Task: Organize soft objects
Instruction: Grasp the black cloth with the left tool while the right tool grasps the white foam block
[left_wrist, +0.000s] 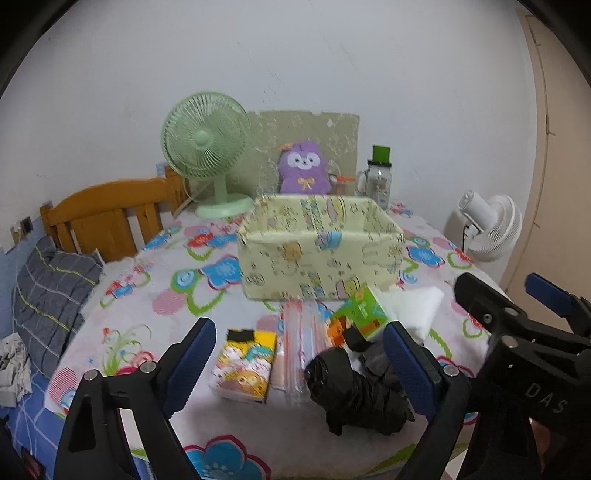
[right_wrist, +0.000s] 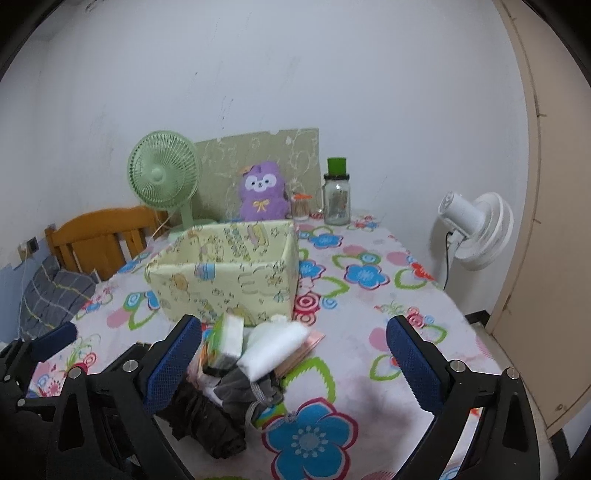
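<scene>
A pale yellow fabric box (left_wrist: 317, 251) (right_wrist: 229, 273) stands open-topped on the flowered bedspread. In front of it lie a yellow cartoon tissue pack (left_wrist: 245, 365), a clear plastic packet (left_wrist: 299, 350), a black rolled bag (left_wrist: 354, 391) (right_wrist: 207, 424), a green pack (left_wrist: 360, 314) (right_wrist: 225, 339), a white foam piece (left_wrist: 413, 306) (right_wrist: 273, 347) and a grey cloth item (right_wrist: 243, 391). My left gripper (left_wrist: 301, 369) hangs open above the tissue pack and black bag, touching nothing. Over the white piece and grey item my right gripper (right_wrist: 293, 362) is open too, and it holds nothing.
Behind the box stand a green desk fan (left_wrist: 203, 147), a purple plush toy (left_wrist: 304, 170) and a glass jar with a green lid (left_wrist: 378, 177). A white fan (right_wrist: 476, 229) is off the bed's right side. A wooden headboard (left_wrist: 110, 218) and grey pillow (left_wrist: 51, 291) lie left.
</scene>
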